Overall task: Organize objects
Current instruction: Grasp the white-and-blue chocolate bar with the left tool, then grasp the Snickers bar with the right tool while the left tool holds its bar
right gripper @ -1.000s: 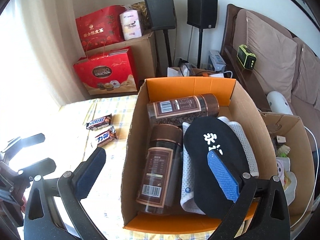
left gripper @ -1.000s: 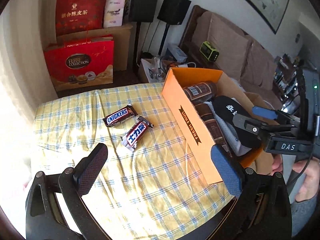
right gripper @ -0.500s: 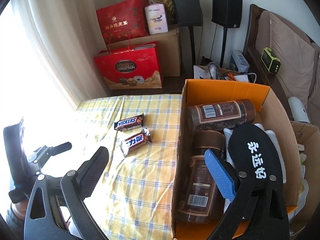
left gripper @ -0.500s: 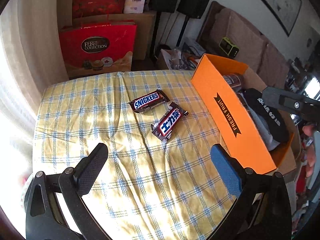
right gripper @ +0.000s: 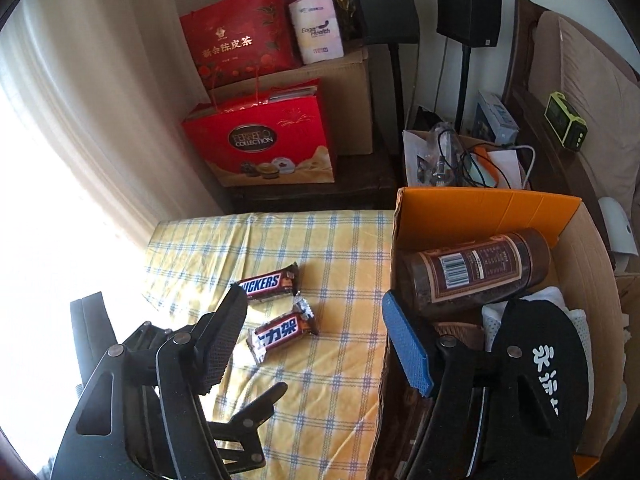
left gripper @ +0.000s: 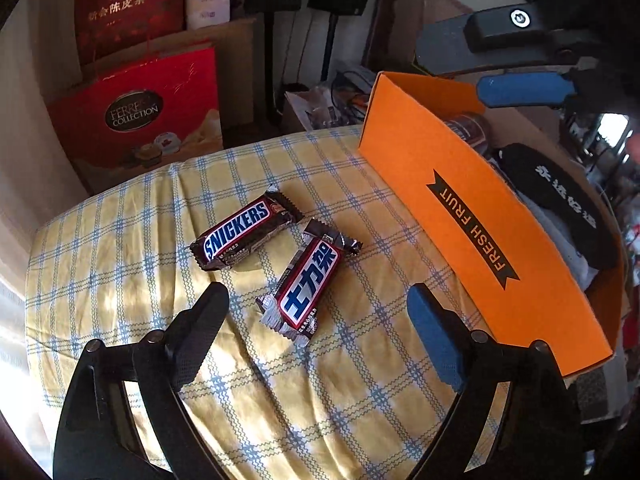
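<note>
Left wrist: left tool (left gripper: 316, 320) closing above Chinese-label bar (left gripper: 308, 286), untouched

Counted: two Snickers bars (left gripper: 245, 236) (left gripper: 308, 284) on checked cloth (left gripper: 120, 248); one orange box (left gripper: 472, 216) holding two brown jars (right gripper: 476, 270) (right gripper: 456, 330), one black slipper (right gripper: 536, 356); two red gift bags (right gripper: 260, 140) (right gripper: 236, 44); two speakers (right gripper: 382, 2) (right gripper: 468, 8).

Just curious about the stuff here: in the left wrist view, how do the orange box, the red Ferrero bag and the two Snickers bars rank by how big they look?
1. Orange box, largest.
2. Red Ferrero bag; it stands farther back, so it may look smaller than it is.
3. The two Snickers bars, English-labelled and Chinese-labelled, look alike; I will not rank them.
</note>
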Action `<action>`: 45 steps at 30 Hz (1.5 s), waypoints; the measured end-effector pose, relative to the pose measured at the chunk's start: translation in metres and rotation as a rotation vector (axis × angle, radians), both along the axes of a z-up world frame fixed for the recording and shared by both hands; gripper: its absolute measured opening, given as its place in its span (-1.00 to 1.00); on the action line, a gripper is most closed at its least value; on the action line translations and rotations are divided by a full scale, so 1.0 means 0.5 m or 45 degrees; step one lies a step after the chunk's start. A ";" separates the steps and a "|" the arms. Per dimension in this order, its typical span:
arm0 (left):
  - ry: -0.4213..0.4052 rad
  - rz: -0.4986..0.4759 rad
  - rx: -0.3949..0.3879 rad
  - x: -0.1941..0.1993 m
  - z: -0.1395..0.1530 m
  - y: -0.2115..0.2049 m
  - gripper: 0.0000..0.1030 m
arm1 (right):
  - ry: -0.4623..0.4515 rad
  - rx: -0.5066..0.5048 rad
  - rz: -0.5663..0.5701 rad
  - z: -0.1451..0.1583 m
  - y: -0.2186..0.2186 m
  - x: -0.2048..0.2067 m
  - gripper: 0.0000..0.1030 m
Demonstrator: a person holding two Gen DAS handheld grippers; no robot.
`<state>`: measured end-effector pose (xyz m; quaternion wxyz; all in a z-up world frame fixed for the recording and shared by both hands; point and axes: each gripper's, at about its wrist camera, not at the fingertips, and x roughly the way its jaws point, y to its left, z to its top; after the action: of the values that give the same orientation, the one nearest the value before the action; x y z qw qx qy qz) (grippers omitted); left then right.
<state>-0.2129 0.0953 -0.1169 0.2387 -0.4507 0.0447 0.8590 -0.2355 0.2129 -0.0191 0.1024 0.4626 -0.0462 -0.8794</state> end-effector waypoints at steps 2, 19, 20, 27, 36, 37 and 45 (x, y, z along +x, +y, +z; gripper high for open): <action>-0.012 -0.012 -0.010 -0.011 -0.013 0.010 0.54 | -0.004 0.009 0.000 -0.005 0.001 -0.011 0.28; -0.102 0.033 0.082 -0.011 -0.030 -0.018 -0.49 | -0.015 0.013 0.036 -0.028 -0.022 -0.032 0.28; -0.096 0.040 0.103 -0.005 -0.022 -0.028 -0.49 | -0.016 0.013 0.043 -0.029 -0.027 -0.030 0.28; -0.051 0.156 0.105 0.031 0.034 -0.116 -0.49 | -0.010 0.018 0.101 -0.030 -0.084 -0.030 0.25; -0.057 0.318 0.111 0.044 0.043 -0.224 -0.49 | -0.084 0.034 0.132 -0.086 -0.159 -0.063 0.25; -0.058 0.325 0.115 0.044 0.041 -0.231 -0.49 | -0.098 0.036 0.129 -0.098 -0.163 -0.069 0.25; -0.081 0.348 0.151 0.044 0.020 -0.263 -0.49 | -0.189 -0.006 0.055 -0.188 -0.168 -0.116 0.41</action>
<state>-0.1911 -0.0362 -0.1068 0.1471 -0.4647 -0.0755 0.8699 -0.2937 0.1290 -0.1133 0.1188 0.5271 -0.0456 -0.8402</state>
